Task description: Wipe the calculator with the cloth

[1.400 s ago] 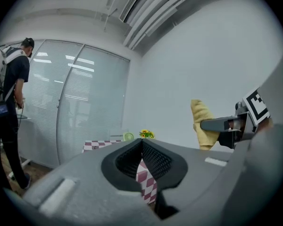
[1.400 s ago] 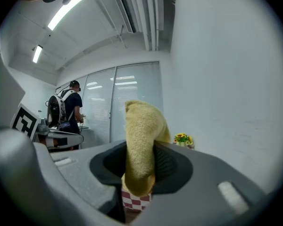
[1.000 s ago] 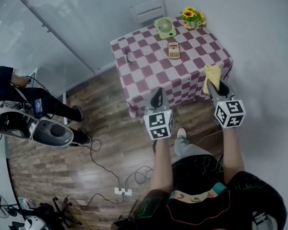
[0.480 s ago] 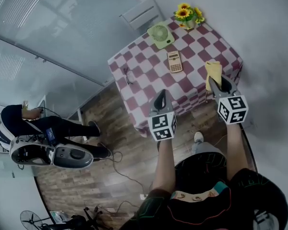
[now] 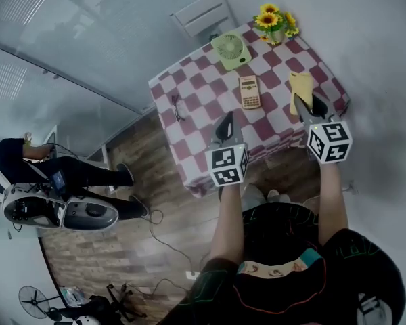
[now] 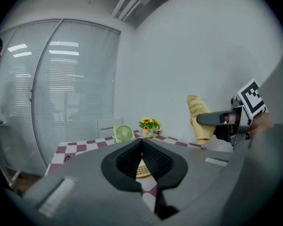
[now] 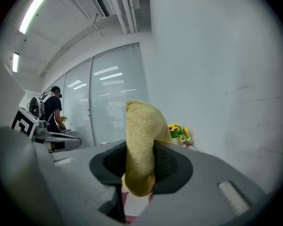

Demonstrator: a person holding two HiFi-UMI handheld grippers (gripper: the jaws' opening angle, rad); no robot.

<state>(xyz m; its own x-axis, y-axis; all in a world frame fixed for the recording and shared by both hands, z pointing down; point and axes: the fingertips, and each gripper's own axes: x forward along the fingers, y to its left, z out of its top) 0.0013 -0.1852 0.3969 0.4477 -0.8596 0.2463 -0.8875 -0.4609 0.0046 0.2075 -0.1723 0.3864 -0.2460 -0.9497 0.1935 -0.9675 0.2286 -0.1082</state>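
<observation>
A tan calculator lies near the middle of the red-and-white checked table; it peeks out below the left jaws in the left gripper view. My right gripper is shut on a folded yellow cloth, held above the table's right edge; the cloth fills the right gripper view and also shows in the left gripper view. My left gripper hangs over the table's near edge, shut with nothing between its jaws.
A green desk fan and a pot of sunflowers stand at the table's far side, a dark small object lies at its left. A white chair stands behind. A person sits at the far left on the wooden floor.
The head view has shifted closer to the table. Both grippers have moved forward over the table's near edge, the right one still carrying the cloth.
</observation>
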